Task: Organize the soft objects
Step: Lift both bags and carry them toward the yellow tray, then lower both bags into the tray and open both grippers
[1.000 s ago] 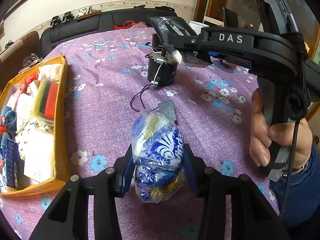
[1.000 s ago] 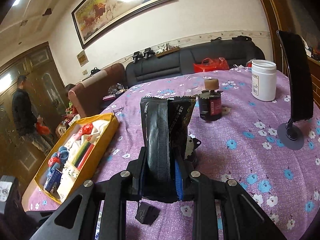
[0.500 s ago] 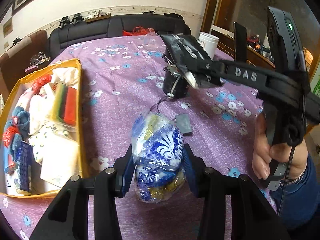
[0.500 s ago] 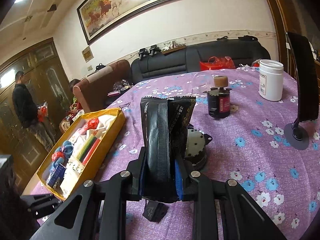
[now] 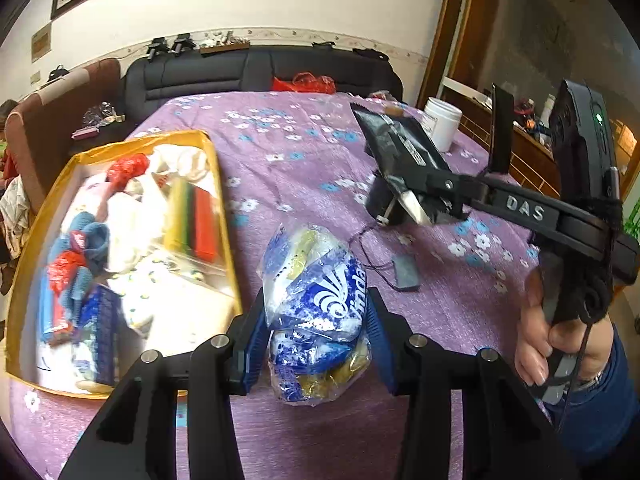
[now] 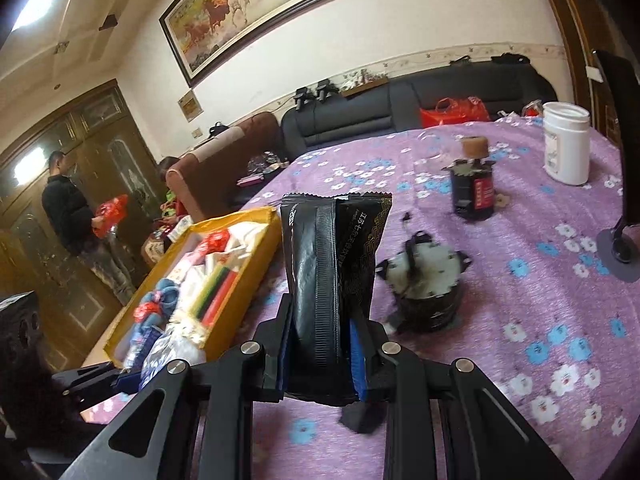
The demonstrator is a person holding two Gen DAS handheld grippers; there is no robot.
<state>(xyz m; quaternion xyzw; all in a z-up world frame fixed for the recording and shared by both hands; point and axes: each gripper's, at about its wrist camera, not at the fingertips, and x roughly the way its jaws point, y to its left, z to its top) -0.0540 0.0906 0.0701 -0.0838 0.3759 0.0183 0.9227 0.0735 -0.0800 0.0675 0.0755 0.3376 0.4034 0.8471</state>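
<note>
Nearest to us, our left claw [image 5: 316, 332] is clamped on the blue-and-white plastic packet [image 5: 320, 312], blue pads squeezing both sides so the crinkly bag bulges above them. We carry it just off the purple flowered desk [image 5: 280, 168], right beside the yellow box [image 5: 224, 216], because that box is where the soft things go, we judge.

Our right claw [image 6: 320, 352] grips the black foil pouch [image 6: 332, 264] low down, so it stands upright between the fingers and we can see past it. In the left view that same pouch [image 5: 400, 160] hangs in the air over the desk, well to the right of the box.

Further out, the box [image 6: 240, 280] is already crowded: blue knitwear, red bundles, white cloth, a striped pack. Space looks tight, so both packets probably need the nearer end.

Beyond the pouch sits a small black canister [image 6: 428, 292] with a white top, then a dark bottle [image 6: 472, 188] and a white jar [image 6: 566, 148] at the far edge.
</note>
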